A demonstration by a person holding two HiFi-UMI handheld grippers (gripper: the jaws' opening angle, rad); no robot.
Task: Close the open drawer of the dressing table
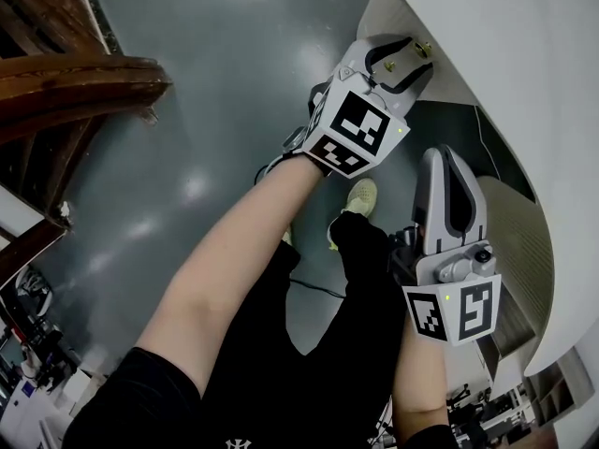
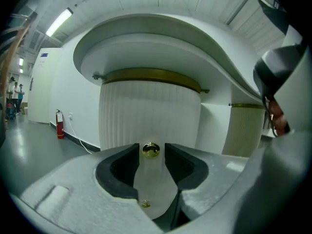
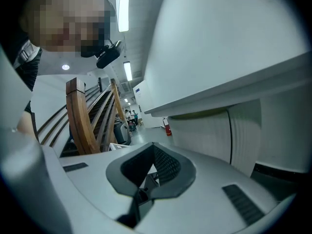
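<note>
At 10 o'clock in the head view, curved wooden rails stand on the grey floor. The bare left forearm stretches from 7 o'clock toward 1 o'clock, wrist straight, and carries the left tool up to the edge of the white dressing desk. That tool's jaws stand well apart. The brass knob shows in the gap between their tips, with neither pad closed on it.

The knob sits on the ribbed, rounded front of the drawer, dead ahead at 12 o'clock under the desk top. How far out it stands cannot be told.

At 5 o'clock the right forearm rises from the lower edge. The right tool points to 12 o'clock, its jaws together and empty, beside the desk.
</note>
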